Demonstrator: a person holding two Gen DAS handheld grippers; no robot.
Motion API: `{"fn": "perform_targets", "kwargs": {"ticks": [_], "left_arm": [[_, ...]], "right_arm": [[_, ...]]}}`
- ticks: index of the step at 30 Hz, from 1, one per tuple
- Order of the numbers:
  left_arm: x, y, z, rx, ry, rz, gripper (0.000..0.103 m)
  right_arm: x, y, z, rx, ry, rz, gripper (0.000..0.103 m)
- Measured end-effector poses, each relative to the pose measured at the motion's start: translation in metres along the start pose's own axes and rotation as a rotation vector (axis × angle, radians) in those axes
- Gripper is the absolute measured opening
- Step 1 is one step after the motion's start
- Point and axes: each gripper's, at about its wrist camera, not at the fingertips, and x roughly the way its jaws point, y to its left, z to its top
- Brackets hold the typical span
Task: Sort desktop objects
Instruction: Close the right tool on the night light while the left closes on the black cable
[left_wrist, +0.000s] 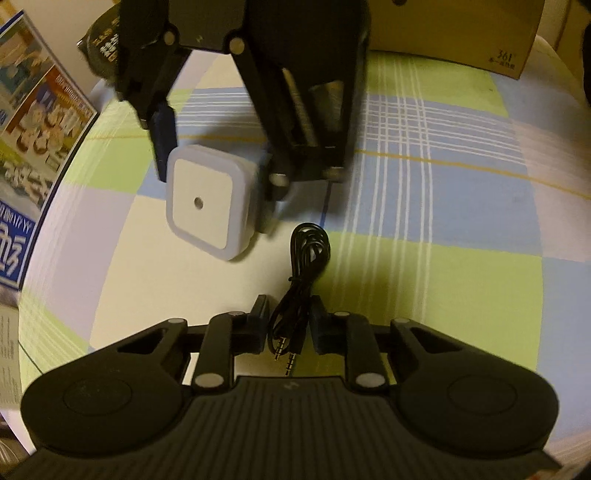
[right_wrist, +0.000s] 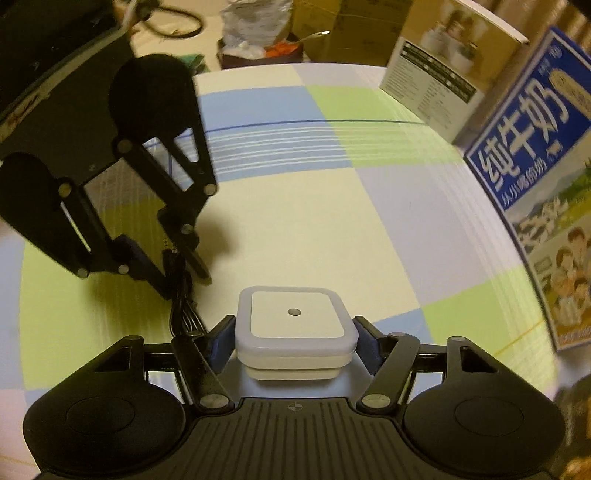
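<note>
Black and narrow, my left tongs (left_wrist: 288, 321) stand nearly pressed together around the bundled audio cable (left_wrist: 301, 280), its two gold plugs lying just behind the pads; from the left wrist view the pads look to touch the bundle's sides, so I judge the pinch made or almost made. My right tongs (right_wrist: 295, 341) straddle the white square night light (right_wrist: 295, 332), blue pads flush against both flanks, pinching it at mid-width. Both things lie on the checked green, blue and cream cloth (left_wrist: 424, 258) of the worktop, the cable just beside the light. To do this step well, I would squeeze the cable where the loops are thickest so no strand slips free, and lift straight up before swinging either hand aside, since the two tools sit close and could knock each other. The light's smooth rounded shell may slide, so I would hold it level and low on its body. Beyond them, a blue milk carton box (right_wrist: 535, 177) and a cardboard box (left_wrist: 461, 33) edge the worktop as likely sorting places.
</note>
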Motion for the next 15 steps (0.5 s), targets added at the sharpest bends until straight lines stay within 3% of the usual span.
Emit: {"fn": "perform_targets", "kwargs": {"ticks": [4, 9, 15], "left_arm": [[-0.005, -0.007, -0.005, -0.061, 0.005, 0.015, 0.018], [-0.015, -0.026, -0.009, -0.161, 0.035, 0.027, 0.018], [-0.033, -0.067, -0.018, -0.311, 0.041, 0.014, 0.018]], "right_arm": [[-0.008, 0.011, -0.008, 0.062, 0.019, -0.013, 0.064], [-0.030, 0.023, -0.031, 0.297, 0.019, -0.029, 0.064], [-0.066, 0.075, -0.053, 0.478, 0.044, -0.062, 0.064]]}}
